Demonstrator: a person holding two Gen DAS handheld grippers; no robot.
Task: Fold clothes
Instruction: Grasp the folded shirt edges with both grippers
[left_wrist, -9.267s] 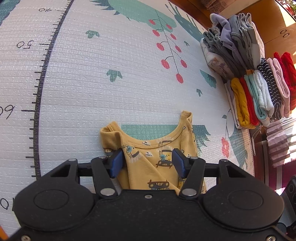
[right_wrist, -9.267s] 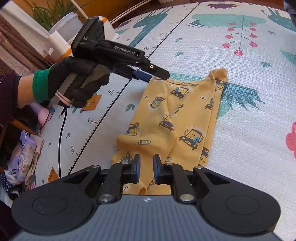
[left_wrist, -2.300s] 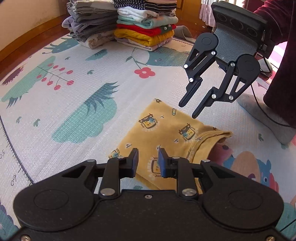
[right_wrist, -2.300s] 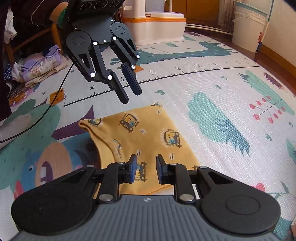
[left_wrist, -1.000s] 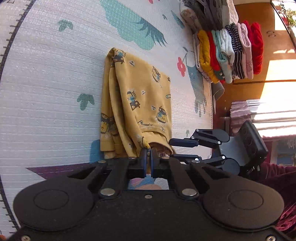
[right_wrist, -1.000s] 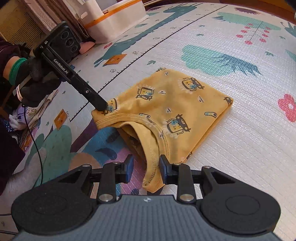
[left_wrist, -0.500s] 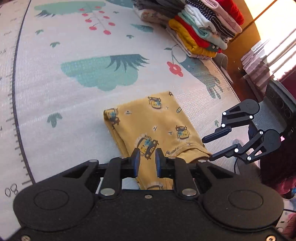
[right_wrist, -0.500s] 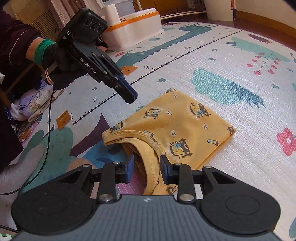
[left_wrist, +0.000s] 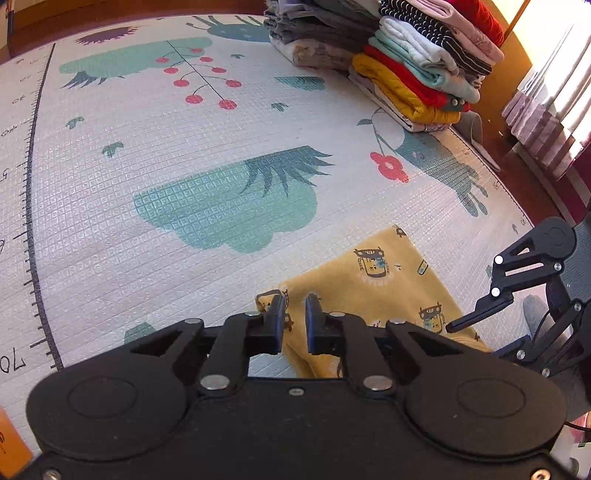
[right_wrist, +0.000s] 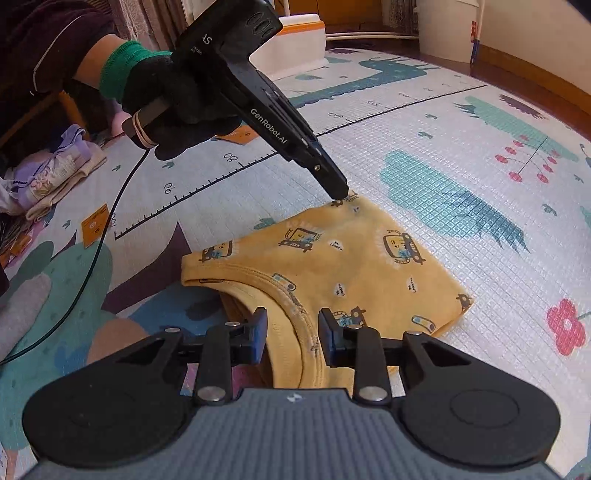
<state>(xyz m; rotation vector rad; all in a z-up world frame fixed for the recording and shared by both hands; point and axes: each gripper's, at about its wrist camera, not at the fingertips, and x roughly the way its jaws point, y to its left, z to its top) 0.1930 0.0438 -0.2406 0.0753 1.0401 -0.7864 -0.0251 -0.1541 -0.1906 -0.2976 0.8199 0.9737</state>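
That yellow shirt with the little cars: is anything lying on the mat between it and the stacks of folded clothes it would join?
Nothing visible does. In the left wrist view, the play mat is bare between the yellow shirt and the folded stacks. Both the left gripper and right gripper are open right at the shirt.

Yellow baby garment (right_wrist: 332, 258) with cartoon car print lies folded into a compact, roughly rectangular packet flat on the play mat, ribbed neckline opening gaping at its near edge.
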